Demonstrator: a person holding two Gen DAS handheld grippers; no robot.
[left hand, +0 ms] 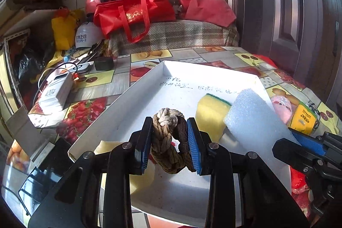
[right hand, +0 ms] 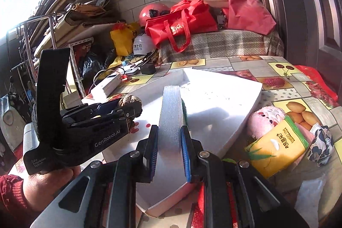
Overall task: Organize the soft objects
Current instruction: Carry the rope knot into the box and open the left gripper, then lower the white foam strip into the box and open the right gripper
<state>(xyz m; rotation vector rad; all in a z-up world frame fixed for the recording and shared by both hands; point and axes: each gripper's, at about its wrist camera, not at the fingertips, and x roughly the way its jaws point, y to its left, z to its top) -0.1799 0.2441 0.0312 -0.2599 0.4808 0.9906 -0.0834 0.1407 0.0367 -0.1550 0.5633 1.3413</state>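
Note:
My left gripper (left hand: pixel 170 123) is shut on a knotted brown rope toy (left hand: pixel 168 138) and holds it above the white tray (left hand: pixel 136 91). My right gripper (right hand: pixel 170 131) is shut on a pale blue foam block (right hand: pixel 171 121), which also shows in the left wrist view (left hand: pixel 254 119) over the tray's right side. A yellow sponge with a green top (left hand: pixel 210 114) lies in the tray behind the foam. Another yellow sponge (left hand: pixel 106 145) lies in the tray under my left gripper. The left gripper with the rope (right hand: pixel 129 99) appears at the left of the right wrist view.
A pink plush (right hand: pixel 265 119), a yellow tissue pack (right hand: pixel 277 151) and a patterned cloth (right hand: pixel 322 146) lie on the table right of the tray. A white power bank (left hand: pixel 56 91) with cables lies far left. Red bags (left hand: pixel 136 12) and a helmet sit behind the table.

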